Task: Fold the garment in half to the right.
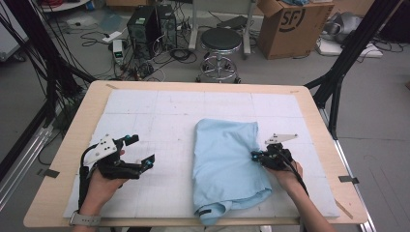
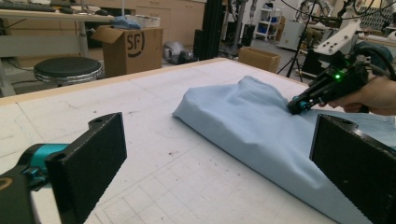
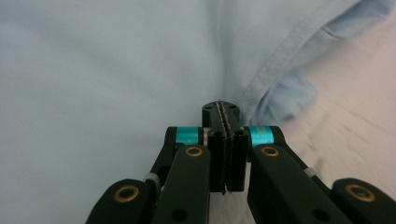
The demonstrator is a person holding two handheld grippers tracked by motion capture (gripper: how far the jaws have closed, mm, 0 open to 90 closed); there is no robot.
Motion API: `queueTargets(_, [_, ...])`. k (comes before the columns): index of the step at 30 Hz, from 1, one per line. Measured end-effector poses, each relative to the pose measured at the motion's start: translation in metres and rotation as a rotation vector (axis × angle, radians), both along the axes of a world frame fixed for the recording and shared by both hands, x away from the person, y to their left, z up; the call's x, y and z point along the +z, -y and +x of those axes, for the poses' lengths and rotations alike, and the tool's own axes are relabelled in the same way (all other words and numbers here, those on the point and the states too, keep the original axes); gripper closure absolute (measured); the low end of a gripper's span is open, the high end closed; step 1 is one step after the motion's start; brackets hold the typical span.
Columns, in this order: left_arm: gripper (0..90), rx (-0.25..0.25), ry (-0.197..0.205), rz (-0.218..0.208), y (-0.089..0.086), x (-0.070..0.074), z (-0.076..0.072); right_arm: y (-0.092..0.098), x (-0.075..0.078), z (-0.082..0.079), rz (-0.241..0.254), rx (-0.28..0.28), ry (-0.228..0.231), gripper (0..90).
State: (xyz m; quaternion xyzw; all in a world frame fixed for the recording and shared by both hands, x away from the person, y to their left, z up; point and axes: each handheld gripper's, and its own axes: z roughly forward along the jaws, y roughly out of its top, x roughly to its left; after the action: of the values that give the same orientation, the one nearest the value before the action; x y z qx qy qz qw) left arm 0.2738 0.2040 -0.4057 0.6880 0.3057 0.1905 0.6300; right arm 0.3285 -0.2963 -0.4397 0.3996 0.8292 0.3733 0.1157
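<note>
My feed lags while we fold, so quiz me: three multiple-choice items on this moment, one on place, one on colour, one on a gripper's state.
1. Where does the shirt lie on the mat?
A. right of centre
B. far left corner
C. off the mat, on the floor

2. What colour is the shirt?
A. dark red
B. light blue
C. black

3. How do the left gripper jaws stand?
A. wide open, nothing between them
B. clamped on the shirt
C. clamped on a box

Answers:
1 A, the high view shows it right of the mat's middle, by the right gripper.
2 B, pale blue in every view.
3 A, the left gripper view shows its jaws far apart over bare mat.
</note>
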Motion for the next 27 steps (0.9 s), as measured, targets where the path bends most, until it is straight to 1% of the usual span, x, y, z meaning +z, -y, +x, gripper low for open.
queueTargets(1, [4.4, -0.001, -0.002, 0.001, 0.000, 0.000, 0.000, 0.003, -0.001, -0.002, 0.017, -0.005, -0.010, 89.8])
queueTargets(2, [4.5, 0.000, -0.002, 0.002, 0.000, -0.001, 0.000, 0.005, -0.002, -0.004, 0.025, -0.009, -0.007, 89.8])
queueTargets(4, [4.5, -0.001, -0.002, 0.002, 0.001, -0.001, 0.000, 0.009, -0.003, -0.007, 0.007, -0.013, 0.002, 89.9])
queueTargets(5, [4.5, -0.002, 0.002, 0.004, 0.001, 0.000, 0.000, 0.011, -0.003, -0.008, 0.005, -0.013, 0.007, 89.8])
queueTargets(7, [4.5, -0.001, -0.001, 0.004, 0.001, 0.000, 0.000, 0.014, 0.000, -0.010, 0.030, -0.012, 0.029, 89.8])
queueTargets(10, [4.5, 0.000, 0.001, 0.002, 0.001, 0.000, 0.000, 0.015, 0.012, -0.018, 0.077, -0.007, 0.078, 89.8])
queueTargets(12, [4.5, 0.001, 0.002, 0.003, 0.000, 0.000, 0.000, 0.014, 0.019, -0.026, 0.108, 0.008, 0.093, 89.7])
queueTargets(13, [4.5, 0.002, 0.001, 0.001, 0.000, 0.000, 0.000, 0.012, 0.022, -0.032, 0.120, 0.025, 0.097, 89.7])
queueTargets(15, [4.5, 0.005, 0.001, -0.002, -0.001, 0.001, 0.000, 0.008, 0.024, -0.042, 0.121, 0.061, 0.096, 89.6])
queueTargets(16, [4.5, 0.007, 0.004, -0.001, -0.001, 0.001, 0.000, 0.005, 0.024, -0.049, 0.112, 0.086, 0.095, 89.6])
queueTargets(18, [4.4, 0.008, 0.003, 0.002, -0.001, 0.001, 0.000, 0.002, 0.024, -0.058, 0.113, 0.117, 0.082, 89.6])
queueTargets(19, [4.5, 0.006, 0.001, -0.001, -0.001, 0.000, 0.000, 0.000, 0.024, -0.063, 0.105, 0.130, 0.084, 89.6])
queueTargets(21, [4.5, 0.003, -0.001, 0.002, 0.000, 0.000, 0.001, -0.003, 0.022, -0.070, 0.093, 0.169, 0.073, 89.6])
queueTargets(24, [4.5, 0.001, -0.005, 0.006, 0.001, -0.001, 0.001, -0.007, 0.017, -0.078, 0.029, 0.202, 0.064, 89.6])
queueTargets(25, [4.4, 0.000, -0.004, 0.004, 0.002, -0.001, 0.001, -0.007, 0.015, -0.079, 0.010, 0.204, 0.066, 89.6])
queueTargets(26, [4.5, 0.000, -0.003, 0.005, 0.002, -0.001, 0.001, -0.007, 0.012, -0.081, -0.020, 0.202, 0.055, 89.6])
queueTargets(27, [4.4, 0.000, -0.001, 0.006, 0.002, 0.000, 0.000, -0.006, 0.009, -0.082, -0.031, 0.197, 0.052, 89.6])
